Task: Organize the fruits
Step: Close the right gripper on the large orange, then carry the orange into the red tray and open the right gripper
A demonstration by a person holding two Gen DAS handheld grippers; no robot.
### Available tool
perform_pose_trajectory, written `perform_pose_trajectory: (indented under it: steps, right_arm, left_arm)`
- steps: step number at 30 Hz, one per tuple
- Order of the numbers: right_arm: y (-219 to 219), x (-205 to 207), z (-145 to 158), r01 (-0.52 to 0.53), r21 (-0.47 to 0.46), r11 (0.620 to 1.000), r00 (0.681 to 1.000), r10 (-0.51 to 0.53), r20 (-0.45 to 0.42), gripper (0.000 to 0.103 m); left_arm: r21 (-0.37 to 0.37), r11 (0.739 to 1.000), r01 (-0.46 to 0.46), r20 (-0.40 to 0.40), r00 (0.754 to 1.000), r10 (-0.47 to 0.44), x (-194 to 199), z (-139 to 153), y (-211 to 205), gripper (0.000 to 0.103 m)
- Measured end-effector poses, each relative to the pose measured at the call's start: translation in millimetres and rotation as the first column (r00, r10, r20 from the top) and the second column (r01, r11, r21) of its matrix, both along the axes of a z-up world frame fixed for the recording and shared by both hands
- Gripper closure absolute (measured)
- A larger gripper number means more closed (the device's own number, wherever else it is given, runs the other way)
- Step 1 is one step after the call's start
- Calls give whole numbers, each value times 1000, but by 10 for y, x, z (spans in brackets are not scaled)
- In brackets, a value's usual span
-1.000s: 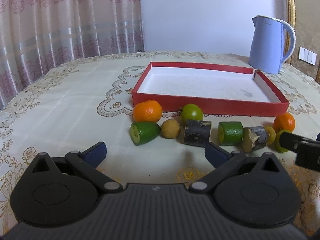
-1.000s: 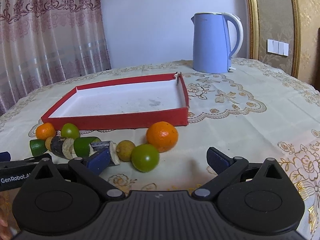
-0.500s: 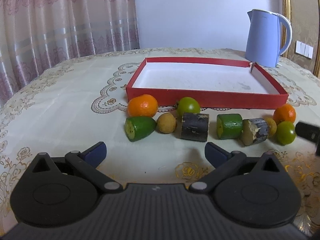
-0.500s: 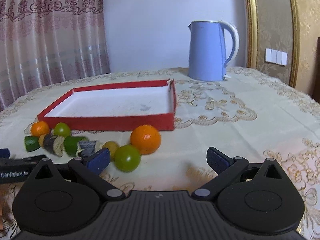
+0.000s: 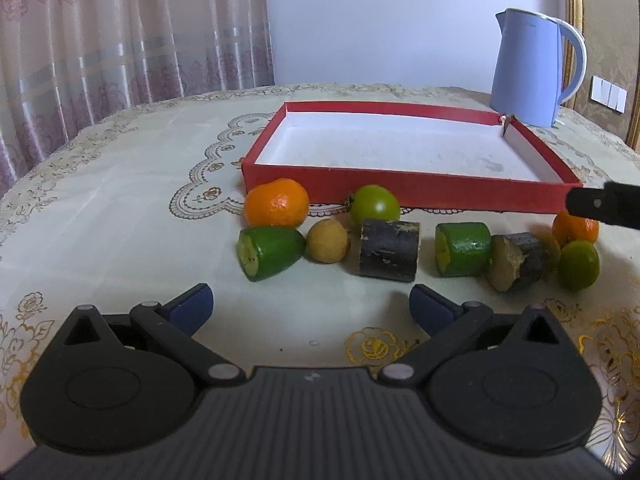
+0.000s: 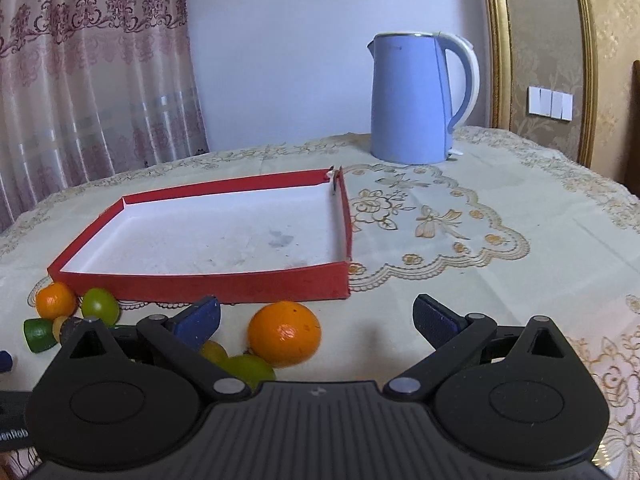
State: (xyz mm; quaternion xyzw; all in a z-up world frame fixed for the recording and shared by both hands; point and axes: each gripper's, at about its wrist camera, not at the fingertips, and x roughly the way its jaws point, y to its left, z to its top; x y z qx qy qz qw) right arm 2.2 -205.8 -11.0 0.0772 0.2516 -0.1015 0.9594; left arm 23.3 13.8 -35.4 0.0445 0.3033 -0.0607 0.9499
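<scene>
A shallow red tray (image 5: 412, 190) with a white floor stands empty; it also shows in the right wrist view (image 6: 208, 280). In front of it lie an orange (image 5: 277, 203), a green round fruit (image 5: 375, 207), a green cut piece (image 5: 269, 252), a small yellow fruit (image 5: 327, 241), a dark cut piece (image 5: 389, 249), another green piece (image 5: 463, 249), another dark piece (image 5: 516, 261), a lime (image 5: 577, 265) and a second orange (image 5: 575, 229). My left gripper (image 5: 311, 308) is open, just short of the row. My right gripper (image 6: 316, 318) is open, with that second orange (image 6: 285, 338) between its fingers.
A blue electric kettle (image 5: 532, 74) stands behind the tray's far right corner, also in the right wrist view (image 6: 416, 100). The embroidered tablecloth (image 5: 120, 184) covers a round table. Curtains hang at the back left, and a wall switch (image 6: 549, 103) is at right.
My right gripper has moved forward and down toward the right-hand orange, which now sits between its fingers. My left gripper has edged closer to the row of fruit. No fruit has moved.
</scene>
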Motion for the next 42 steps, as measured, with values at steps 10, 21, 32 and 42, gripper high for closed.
perform_pose_trajectory:
  steps: [10, 21, 32, 42]
  right_arm:
    - [38, 137, -57, 3, 10, 1000, 999, -2, -46, 11]
    - [20, 250, -151, -35, 76, 997, 993, 43, -106, 45]
    - [-14, 226, -139, -66, 108, 992, 992, 76, -96, 60]
    - [-3, 117, 122, -91, 33, 995, 996, 91, -14, 60]
  left_arm:
    - [-6, 1000, 4, -16, 1000, -4, 33, -14, 5, 0]
    - [-17, 1000, 4, -20, 1000, -4, 40, -19, 21, 0]
    - [-19, 1000, 3, -21, 1000, -4, 39, -20, 25, 0]
    - [-5, 1000, 9, -13, 1000, -9, 39, -16, -2, 0]
